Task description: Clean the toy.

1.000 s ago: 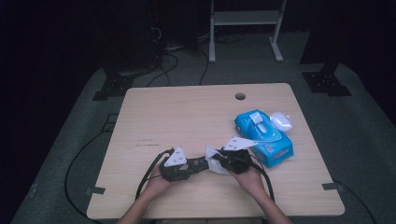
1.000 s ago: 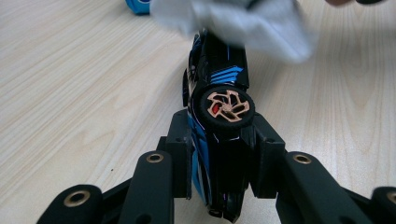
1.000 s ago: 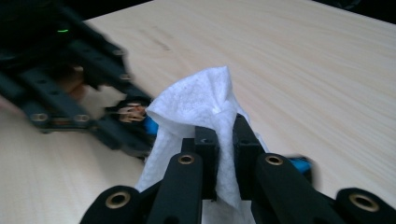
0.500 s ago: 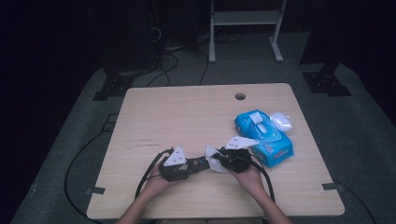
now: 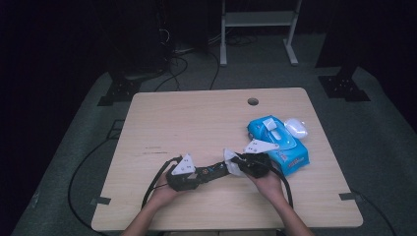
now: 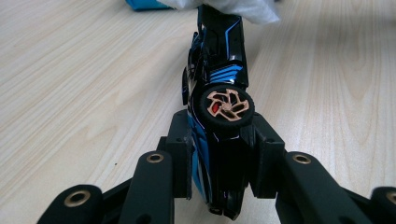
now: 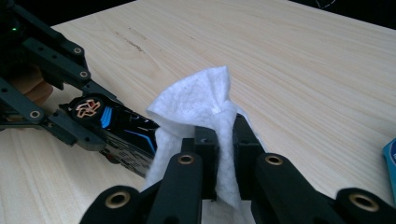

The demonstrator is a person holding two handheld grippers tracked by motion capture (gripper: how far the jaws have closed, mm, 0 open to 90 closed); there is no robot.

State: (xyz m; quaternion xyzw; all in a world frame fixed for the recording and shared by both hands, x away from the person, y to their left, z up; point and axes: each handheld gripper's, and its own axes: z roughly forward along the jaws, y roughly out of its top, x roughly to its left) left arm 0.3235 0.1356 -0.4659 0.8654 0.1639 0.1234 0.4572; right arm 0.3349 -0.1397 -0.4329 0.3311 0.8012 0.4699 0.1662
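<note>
Nothing has shifted over the last second: my left tongs [image 6: 219,158] stay clamped on the toy car [image 6: 217,84] just above the worktop [image 5: 196,123]. My right tongs [image 7: 224,149] pinch the white wipe [image 7: 201,102] against its nose; wiping probably continues. Contact patch hidden beneath wipe.

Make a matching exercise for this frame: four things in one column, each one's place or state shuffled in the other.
Things:
1. toy car
2. white wipe
3. blue wipes pack
4. small white case

States:
A. resting against the pack's far right edge
B. clamped in the left claw
C. lying on the table's right side
D. pinched in the right claw

Pairs: 1-B, 2-D, 3-C, 4-A
</note>
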